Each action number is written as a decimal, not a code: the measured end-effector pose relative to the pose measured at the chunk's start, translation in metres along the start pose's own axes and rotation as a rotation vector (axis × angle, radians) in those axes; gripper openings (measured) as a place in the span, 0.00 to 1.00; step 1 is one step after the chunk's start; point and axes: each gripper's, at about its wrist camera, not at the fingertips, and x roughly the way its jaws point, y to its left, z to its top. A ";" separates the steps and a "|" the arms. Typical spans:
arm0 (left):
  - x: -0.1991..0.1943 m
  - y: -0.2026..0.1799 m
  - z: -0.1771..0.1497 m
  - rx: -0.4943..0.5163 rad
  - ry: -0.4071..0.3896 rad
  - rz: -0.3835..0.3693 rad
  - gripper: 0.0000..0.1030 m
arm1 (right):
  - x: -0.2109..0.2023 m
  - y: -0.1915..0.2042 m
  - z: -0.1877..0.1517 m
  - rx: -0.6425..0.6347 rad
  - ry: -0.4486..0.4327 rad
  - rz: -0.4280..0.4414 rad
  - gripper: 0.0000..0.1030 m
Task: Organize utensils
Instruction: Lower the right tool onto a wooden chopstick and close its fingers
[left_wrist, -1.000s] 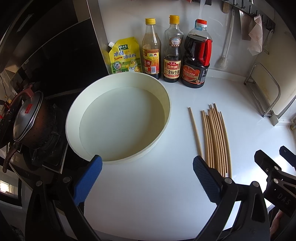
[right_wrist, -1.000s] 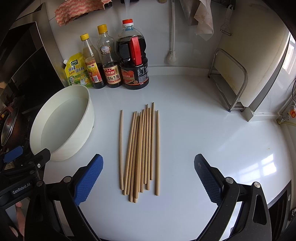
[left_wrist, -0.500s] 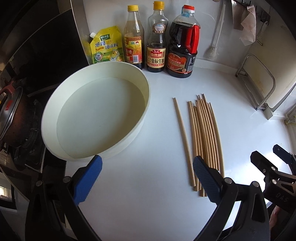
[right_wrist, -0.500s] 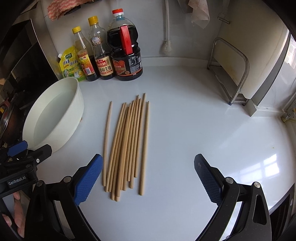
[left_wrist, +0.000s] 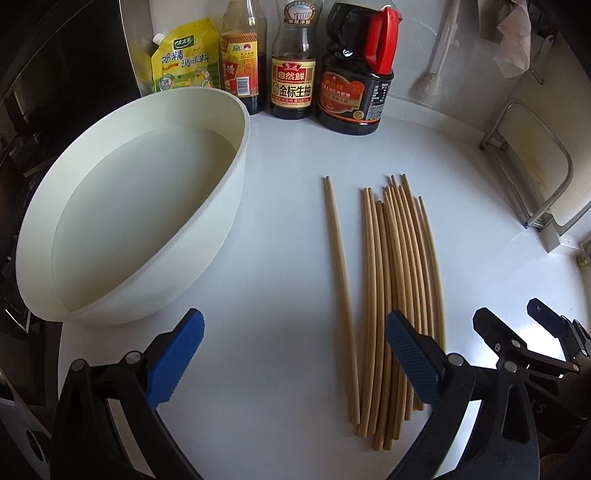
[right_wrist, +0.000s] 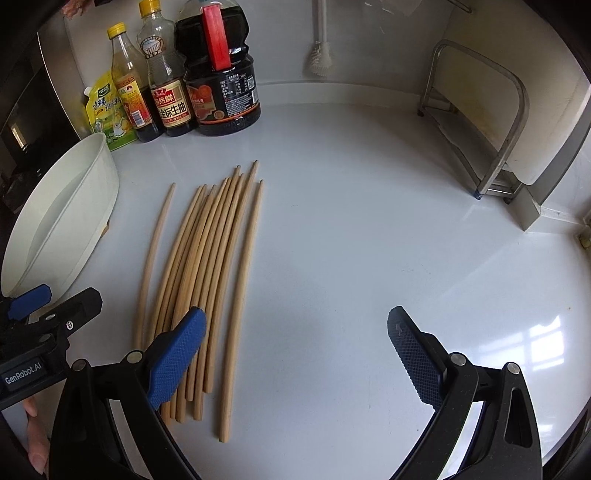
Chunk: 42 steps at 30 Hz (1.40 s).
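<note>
Several wooden chopsticks (left_wrist: 391, 295) lie side by side on the white counter, one set a little apart to the left (left_wrist: 341, 280). They also show in the right wrist view (right_wrist: 207, 273). My left gripper (left_wrist: 295, 358) is open and empty, above the near ends of the chopsticks, its right fingertip over the bundle. My right gripper (right_wrist: 295, 354) is open and empty, just right of the chopsticks, its left fingertip over their near ends. A white round basin (left_wrist: 236, 177) holding water stands to the left.
Two sauce bottles (left_wrist: 293, 62), a dark jug with a red handle (left_wrist: 354, 85) and a yellow pouch (left_wrist: 183, 59) line the back wall. A metal rack (right_wrist: 491, 122) stands at the back right. A stove is at the far left.
Both grippers have moved forward and lower toward the chopsticks. The left view has swung right, so the basin sits further left. Both stay open.
</note>
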 end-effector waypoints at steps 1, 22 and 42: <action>0.005 -0.001 0.001 -0.002 0.002 0.014 0.94 | 0.004 0.000 0.000 -0.004 0.002 0.001 0.92; 0.040 -0.003 0.004 -0.015 0.009 0.071 0.94 | 0.044 0.008 -0.003 -0.069 0.029 -0.090 0.91; 0.055 -0.016 0.000 0.032 0.022 0.108 0.77 | 0.040 0.010 -0.003 -0.140 -0.035 -0.056 0.56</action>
